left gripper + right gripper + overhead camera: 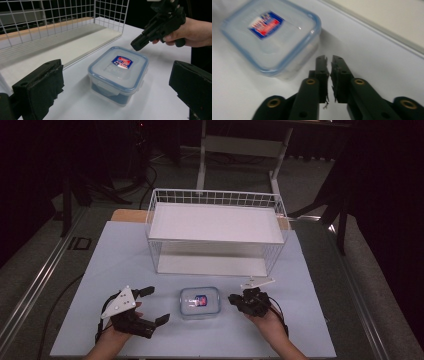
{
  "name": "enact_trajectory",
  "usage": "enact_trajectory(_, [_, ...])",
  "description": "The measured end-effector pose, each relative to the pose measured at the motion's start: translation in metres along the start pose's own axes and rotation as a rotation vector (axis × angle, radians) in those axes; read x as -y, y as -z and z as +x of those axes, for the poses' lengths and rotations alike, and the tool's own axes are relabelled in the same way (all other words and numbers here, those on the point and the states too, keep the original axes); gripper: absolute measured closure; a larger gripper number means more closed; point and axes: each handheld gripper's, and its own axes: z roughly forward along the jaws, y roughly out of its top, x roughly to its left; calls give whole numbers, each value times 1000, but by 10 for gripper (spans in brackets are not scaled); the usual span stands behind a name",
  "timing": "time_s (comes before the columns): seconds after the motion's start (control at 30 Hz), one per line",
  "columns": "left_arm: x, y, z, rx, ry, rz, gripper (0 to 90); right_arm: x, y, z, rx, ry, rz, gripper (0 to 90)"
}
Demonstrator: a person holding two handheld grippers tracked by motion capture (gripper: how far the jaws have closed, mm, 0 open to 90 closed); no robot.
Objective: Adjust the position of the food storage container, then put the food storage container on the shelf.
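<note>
Three cameras on one table: one above, two low

The high view looks forward and down from the person's side over the whole table [125, 250], with the wire basket [216, 200] at the far edge. The left gripper view sits low and close, facing the box [118, 73] and the basket [62, 15] beyond it. The right gripper view looks steeply down, very near the box [270, 37]. All three share the box [199, 302].
</note>
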Motion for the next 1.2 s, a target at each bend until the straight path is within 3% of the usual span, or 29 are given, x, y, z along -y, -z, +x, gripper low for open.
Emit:
enact_trajectory(0.23, [-16,-2,-6,-13,22,49,4,-12,23,13,-31,10,-126,315])
enact_trajectory(0.3, [-22,-3,-6,1,64,62,4,-18,26,16,-48,49,-131,183])
enact_trajectory(0.37, [-22,-3,-6,1,64,62,4,-19,26,16,-45,49,-137,183])
enact_trajectory(0.4, [-27,-4,-3,9,115,73,4,-19,26,16,-45,49,-137,179])
enact_trajectory(0.43, [-29,-5,-2,11,147,76,4,-27,27,14,-76,36,-157,123])
enact_trajectory(0.47, [-31,-7,-1,8,174,75,4,-28,27,15,-43,38,-180,123])
enact_trajectory(0.5, [-35,-9,2,34,206,66,4,-30,27,16,-11,51,-182,147])
enact_trajectory(0.6, [-39,-14,4,45,236,71,4,-35,25,18,-24,59,-164,147])
enact_trajectory(0.7, [-41,-20,10,66,326,93,4,-38,20,21,-23,105,-182,194])
enact_trajectory(0.73, [-40,-25,13,71,369,124,4,-39,18,20,-43,88,-162,193])
enact_trajectory(0.77, [-39,-28,15,75,396,140,4,-40,11,16,-98,37,-102,194])
enact_trajectory(0.9, [-30,-42,21,99,477,206,4,-39,-3,5,-198,-48,-68,193])
enact_trajectory(0.97, [-23,-50,26,123,525,232,4,-38,-9,1,-228,-84,-38,192])
enact_trajectory(1.03, [-19,-56,29,115,571,254,5,-37,-17,-3,-264,-157,16,184])
enact_trajectory(1.1, [-13,-64,33,110,608,289,5,-36,-27,-6,-262,-249,72,190])
enact_trajectory(1.13, [-10,-67,33,112,631,299,5,-35,-30,-6,-255,-284,84,190])
enact_trajectory(1.2, [-5,-72,36,108,667,326,6,-32,-33,-8,-295,-332,91,149])
